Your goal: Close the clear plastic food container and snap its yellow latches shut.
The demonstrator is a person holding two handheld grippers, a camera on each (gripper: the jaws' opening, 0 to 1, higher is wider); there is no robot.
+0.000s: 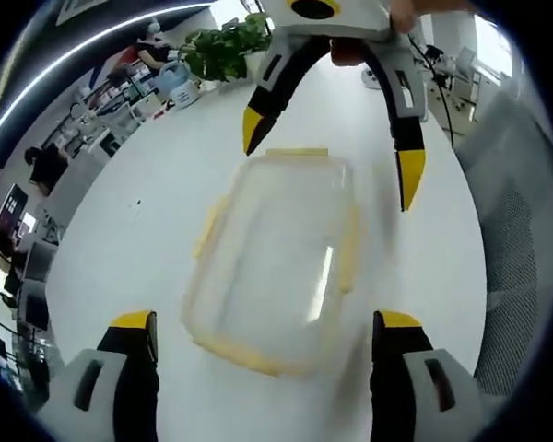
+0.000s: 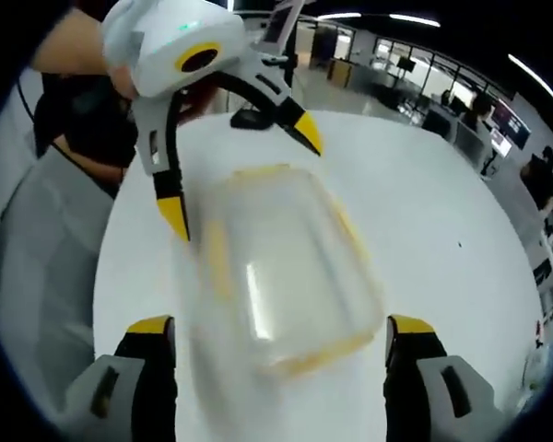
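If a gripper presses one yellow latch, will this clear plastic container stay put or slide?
The clear plastic food container with yellow latches looks empty, so probably light. It sits on a smooth white table, so one-sided pressure would likely slide it. Its thin walls may flex.

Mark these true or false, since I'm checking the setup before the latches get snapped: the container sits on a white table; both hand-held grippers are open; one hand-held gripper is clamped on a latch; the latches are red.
1. The clear container sits on the white table. True.
2. The left hand-held gripper and right hand-held gripper are open. True.
3. One hand-held gripper is clamped on a latch. False: both stand apart from the container, jaws spread.
4. The latches are red. False: they are yellow.
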